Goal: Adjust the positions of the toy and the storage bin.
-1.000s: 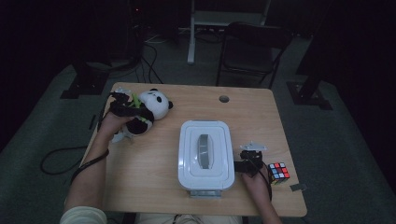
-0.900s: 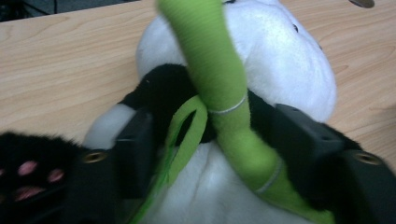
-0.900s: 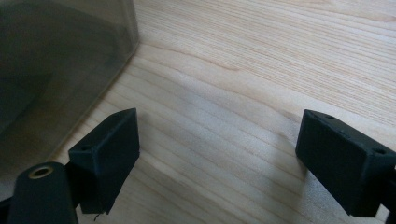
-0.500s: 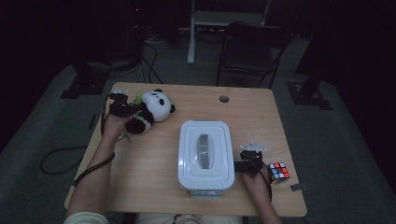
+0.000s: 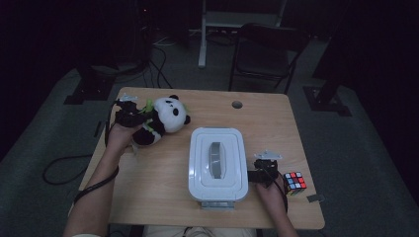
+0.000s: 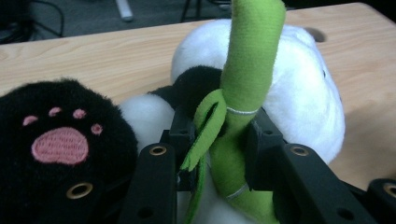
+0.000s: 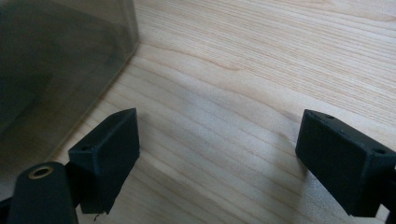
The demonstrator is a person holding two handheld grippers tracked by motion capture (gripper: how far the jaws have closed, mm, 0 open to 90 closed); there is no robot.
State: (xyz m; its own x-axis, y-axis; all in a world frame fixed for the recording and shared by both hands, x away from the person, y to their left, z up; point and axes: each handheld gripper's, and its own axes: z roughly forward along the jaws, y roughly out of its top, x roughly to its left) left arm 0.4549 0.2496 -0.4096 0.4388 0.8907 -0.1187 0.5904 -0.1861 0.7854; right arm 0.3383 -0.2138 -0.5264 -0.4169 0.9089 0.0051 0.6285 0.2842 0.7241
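Note:
A black and white plush panda (image 5: 170, 117) lies at the table's far left, holding a green bamboo stalk (image 6: 250, 60). My left gripper (image 5: 137, 114) has just closed its jaws and is shut on that stalk, pads pressing it from both sides (image 6: 219, 133). The panda's white head (image 6: 308, 88) is behind the stalk and a black paw with pink pads (image 6: 60, 140) is at the left. My right gripper (image 5: 253, 175) rests on the table beside the white lidded box (image 5: 197, 148), jaws wide open over bare wood (image 7: 219, 140). The box's wall (image 7: 56, 60) is just beyond its left jaw.
A Rubik's cube (image 5: 295, 181) sits by the right hand near the table's right edge. A round cable hole (image 5: 237, 104) is at the back. The wooden table (image 5: 148, 192) has free room at the near left. A chair (image 5: 264, 49) stands behind it.
The left gripper has closed on the panda's green stalk, and hand and panda have shifted slightly to the right. The right hand and gripper have stayed put.

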